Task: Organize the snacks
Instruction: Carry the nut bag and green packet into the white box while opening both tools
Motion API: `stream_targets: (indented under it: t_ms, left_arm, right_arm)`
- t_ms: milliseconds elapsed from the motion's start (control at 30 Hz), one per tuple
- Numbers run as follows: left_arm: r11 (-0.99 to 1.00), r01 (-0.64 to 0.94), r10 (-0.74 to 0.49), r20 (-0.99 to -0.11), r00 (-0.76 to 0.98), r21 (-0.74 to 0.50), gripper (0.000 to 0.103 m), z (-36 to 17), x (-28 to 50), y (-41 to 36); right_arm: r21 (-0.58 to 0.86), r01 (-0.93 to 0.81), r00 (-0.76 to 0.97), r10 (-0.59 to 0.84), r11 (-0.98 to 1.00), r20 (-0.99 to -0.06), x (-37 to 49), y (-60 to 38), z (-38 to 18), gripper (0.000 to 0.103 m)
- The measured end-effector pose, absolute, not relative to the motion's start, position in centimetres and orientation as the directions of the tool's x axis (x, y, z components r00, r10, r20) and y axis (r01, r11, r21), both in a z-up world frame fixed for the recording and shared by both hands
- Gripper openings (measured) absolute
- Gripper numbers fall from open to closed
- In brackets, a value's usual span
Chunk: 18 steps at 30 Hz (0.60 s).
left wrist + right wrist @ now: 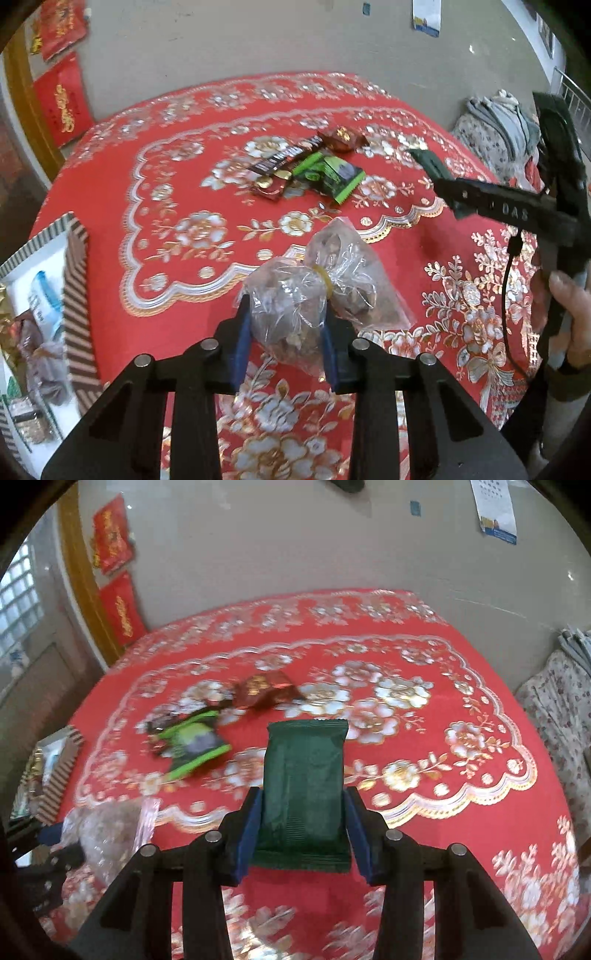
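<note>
My left gripper [286, 314] is shut on a clear plastic bag of brown snacks [343, 266], tied with a yellow band and held above the red floral tablecloth [177, 177]. My right gripper [303, 794] is shut on a dark green packet [304, 760] that stands up between its blue pads. In the left wrist view the right gripper [436, 173] hovers right of a small pile: a black bar [284, 158], a bright green packet [332, 177] and a brown-red packet [341, 138]. In the right wrist view the clear bag [103, 830] shows at lower left.
A striped box [75, 295] with several snacks inside stands at the table's left edge. A hand [569, 302] holds the right gripper's handle. A bundle of cloth [495, 129] lies beyond the table's right side. Red paper banners [122, 609] lean by the far wall.
</note>
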State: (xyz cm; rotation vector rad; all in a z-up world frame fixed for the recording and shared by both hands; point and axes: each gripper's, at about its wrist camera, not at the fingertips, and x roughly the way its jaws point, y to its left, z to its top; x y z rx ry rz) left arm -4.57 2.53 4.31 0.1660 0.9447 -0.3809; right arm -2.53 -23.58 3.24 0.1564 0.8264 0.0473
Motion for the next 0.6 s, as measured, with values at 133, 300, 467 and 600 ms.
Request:
stream_targets:
  t_ms: [133,300,467,600]
  left_arm:
    - [0.931,0.362,-0.247,-0.797,0.552,-0.038,0.03,5.5,-5.4,4.0]
    - [0.951,0.307,-0.211,-0.782,0.586,-0.026,0.03,6.4,-6.2,6.2]
    - [0.973,0.227,-0.167,-0.765,0.622,-0.027,0.03,7.0,-6.7,9.6]
    - [0.983,0.183,-0.141,-0.756,0.64,-0.028,0.03,7.4,-7.2,12.0]
  right_arm:
    - [0.169,-0.037,0.689,0.148,0.985,-0.71,-3.7,-21.2,4.3,0.045]
    - [0.165,-0.113,0.698,0.197,0.98,-0.689,-4.4,-17.6,5.7,0.045]
    - [0.165,-0.182,0.694,0.246,0.969,-0.676,-4.6,-14.0,6.5,0.045]
    - [0.154,-0.242,0.686,0.281,0.958,-0.671,-4.8,-10.5,7.1,0.045]
